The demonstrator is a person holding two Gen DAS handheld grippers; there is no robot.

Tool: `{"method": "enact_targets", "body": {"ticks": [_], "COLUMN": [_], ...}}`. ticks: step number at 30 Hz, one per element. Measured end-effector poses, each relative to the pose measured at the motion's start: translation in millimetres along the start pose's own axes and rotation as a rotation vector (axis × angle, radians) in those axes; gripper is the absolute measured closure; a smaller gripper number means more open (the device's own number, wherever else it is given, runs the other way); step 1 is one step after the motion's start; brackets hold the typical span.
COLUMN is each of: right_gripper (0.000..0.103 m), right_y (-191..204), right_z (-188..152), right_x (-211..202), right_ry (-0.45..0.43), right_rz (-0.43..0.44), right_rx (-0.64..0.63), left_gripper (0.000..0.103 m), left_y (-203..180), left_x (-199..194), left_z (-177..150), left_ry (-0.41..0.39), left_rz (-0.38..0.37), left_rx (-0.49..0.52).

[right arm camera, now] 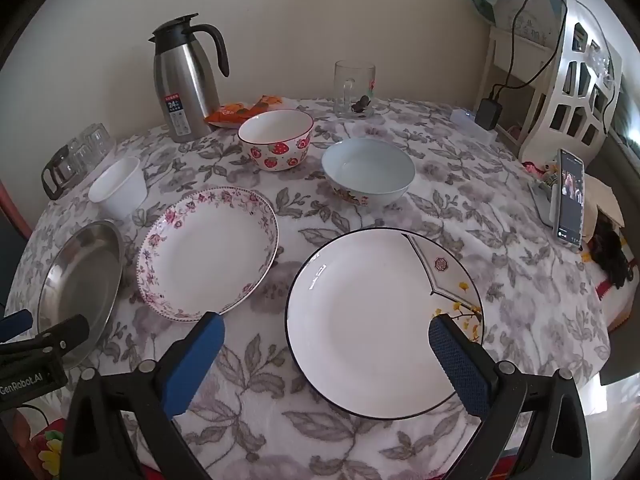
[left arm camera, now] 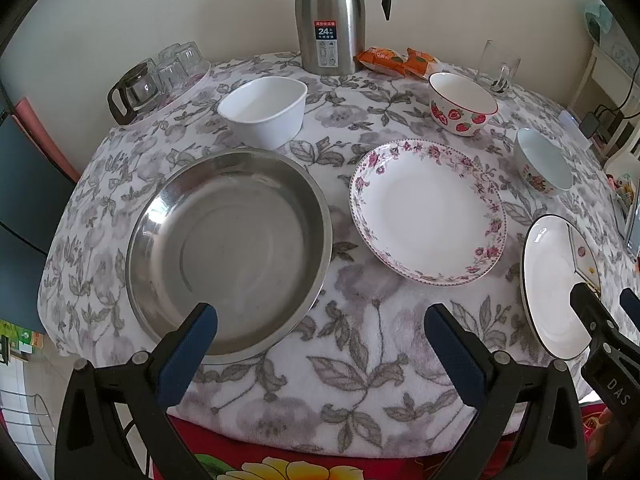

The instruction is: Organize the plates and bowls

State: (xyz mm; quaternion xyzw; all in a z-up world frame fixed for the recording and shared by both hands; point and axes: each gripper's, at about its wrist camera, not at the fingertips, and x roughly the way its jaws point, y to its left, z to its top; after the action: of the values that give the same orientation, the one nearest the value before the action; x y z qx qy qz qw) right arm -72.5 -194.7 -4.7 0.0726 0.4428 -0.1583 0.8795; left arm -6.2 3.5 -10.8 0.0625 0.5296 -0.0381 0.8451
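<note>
1. Nearest, the left gripper [left arm camera: 320, 320] and right gripper [right arm camera: 326, 334] both hung over the table edge with jaws spread wide, holding nothing.
2. Just beyond lay the steel pan [left arm camera: 228, 252], the floral plate [left arm camera: 428, 208] and the black-rimmed plate [right arm camera: 384, 320], each flat on the tablecloth [left arm camera: 360, 360] and apart from the others.
3. Farther back stood the white bowl [left arm camera: 264, 110], strawberry bowl [right arm camera: 276, 138] and pale blue bowl [right arm camera: 368, 170], also apart.
4. Nothing was stacked; by my judgement the sorting had not begun.

A plain cream wall [right arm camera: 320, 20] backs the round table [right arm camera: 460, 208]; a white lattice shelf [right arm camera: 576, 80] stands at two o'clock.
</note>
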Motion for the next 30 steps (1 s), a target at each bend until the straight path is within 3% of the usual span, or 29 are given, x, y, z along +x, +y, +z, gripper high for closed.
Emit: {"method": "enact_targets", "body": {"ticks": [30], "right_gripper": [0.000], "right_y": [0.1], "right_z": [-0.7], "right_x": [0.8], "right_ry": [0.003], "right_rz": [0.000], "right_rx": [-0.007], "left_gripper": [0.000], "left_y": [0.8], "left_x": [0.6], "left_z": [2.3], "left_ry": [0.011], "left_rz": [0.001], "left_rx": [-0.001]}}
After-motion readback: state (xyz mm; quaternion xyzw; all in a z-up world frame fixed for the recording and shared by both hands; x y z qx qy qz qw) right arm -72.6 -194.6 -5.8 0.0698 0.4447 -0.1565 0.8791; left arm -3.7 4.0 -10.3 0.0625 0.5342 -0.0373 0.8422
